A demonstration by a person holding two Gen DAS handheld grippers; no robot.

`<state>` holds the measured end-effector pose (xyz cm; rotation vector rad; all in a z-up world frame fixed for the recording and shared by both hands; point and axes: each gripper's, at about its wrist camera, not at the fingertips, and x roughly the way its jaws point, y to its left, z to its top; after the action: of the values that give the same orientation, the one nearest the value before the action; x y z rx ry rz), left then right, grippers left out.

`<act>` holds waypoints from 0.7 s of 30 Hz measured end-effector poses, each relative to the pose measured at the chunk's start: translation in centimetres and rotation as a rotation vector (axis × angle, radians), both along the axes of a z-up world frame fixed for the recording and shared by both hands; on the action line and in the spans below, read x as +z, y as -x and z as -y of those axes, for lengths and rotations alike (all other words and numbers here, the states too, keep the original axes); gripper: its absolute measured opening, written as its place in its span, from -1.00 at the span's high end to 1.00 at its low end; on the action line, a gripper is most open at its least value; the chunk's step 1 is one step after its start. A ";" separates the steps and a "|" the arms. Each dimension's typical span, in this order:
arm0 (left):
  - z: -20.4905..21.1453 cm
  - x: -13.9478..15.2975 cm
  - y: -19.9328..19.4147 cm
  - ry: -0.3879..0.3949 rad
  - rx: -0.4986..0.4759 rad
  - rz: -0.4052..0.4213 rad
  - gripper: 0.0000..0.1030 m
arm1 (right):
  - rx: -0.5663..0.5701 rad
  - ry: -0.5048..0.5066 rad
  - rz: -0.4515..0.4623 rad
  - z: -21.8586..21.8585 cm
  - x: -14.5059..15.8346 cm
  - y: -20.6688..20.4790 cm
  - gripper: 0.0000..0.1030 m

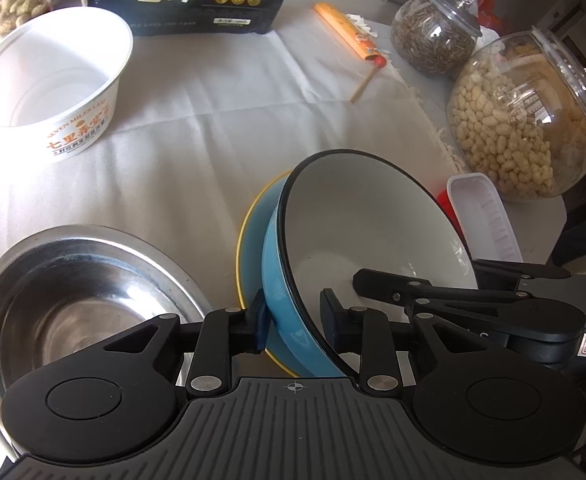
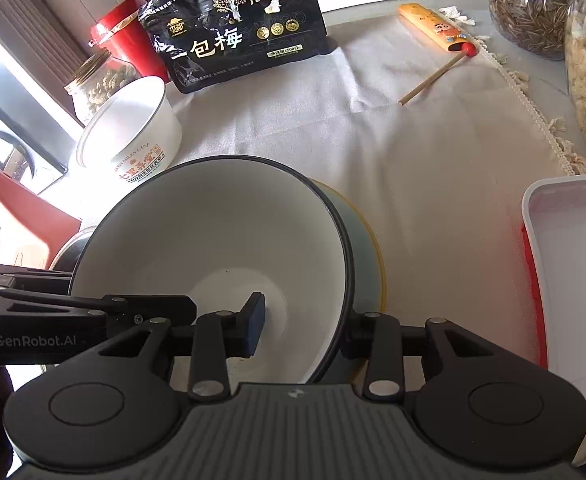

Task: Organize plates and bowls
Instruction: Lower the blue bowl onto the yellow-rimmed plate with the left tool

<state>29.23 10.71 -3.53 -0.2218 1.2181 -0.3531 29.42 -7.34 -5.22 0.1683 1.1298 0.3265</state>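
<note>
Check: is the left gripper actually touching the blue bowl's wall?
Touching. Left wrist view: the left gripper straddles the blue bowl rim, its blue pad pressed flat on the outer wall, no gap showing.

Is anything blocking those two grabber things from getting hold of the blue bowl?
No. The blue bowl sits tilted on a yellow-rimmed plate, and both grippers already straddle its rim: the left gripper and the right gripper each have one finger inside and one outside. Nothing lies between.
</note>
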 end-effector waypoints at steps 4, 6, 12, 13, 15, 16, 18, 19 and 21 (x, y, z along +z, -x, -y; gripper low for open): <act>-0.3 0.1 0.0 0.007 0.005 0.000 0.42 | -0.003 -0.010 -0.007 0.0 -0.2 -0.1 0.29; -0.4 0.2 -0.1 0.009 0.008 -0.003 0.43 | -0.004 -0.012 -0.009 0.0 -0.4 -0.2 0.29; -0.3 0.4 0.1 -0.003 0.006 0.005 0.42 | 0.007 0.001 -0.005 -0.2 -0.4 -0.1 0.29; -0.2 0.5 0.1 -0.009 0.004 0.010 0.42 | 0.009 0.002 -0.005 -0.2 -0.4 -0.1 0.29; -0.1 0.6 0.2 -0.018 0.002 0.018 0.42 | 0.014 0.010 0.000 -0.3 -0.4 0.0 0.29; -0.1 0.6 0.2 -0.022 0.002 0.021 0.42 | 0.015 0.015 0.004 -0.4 -0.4 0.0 0.29; 0.0 0.6 0.3 -0.030 0.000 0.028 0.42 | 0.018 0.026 0.012 -0.6 -0.4 0.2 0.29; 0.1 0.7 0.3 -0.036 -0.002 0.032 0.42 | 0.020 0.030 0.015 -0.7 -0.4 0.2 0.29; 0.2 0.8 0.5 -0.049 -0.007 0.041 0.43 | 0.021 0.033 0.014 -0.7 -0.4 0.2 0.29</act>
<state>28.77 10.49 -2.77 -0.1678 1.1862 -0.3316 29.24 -6.66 -5.64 0.1248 1.1227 0.3273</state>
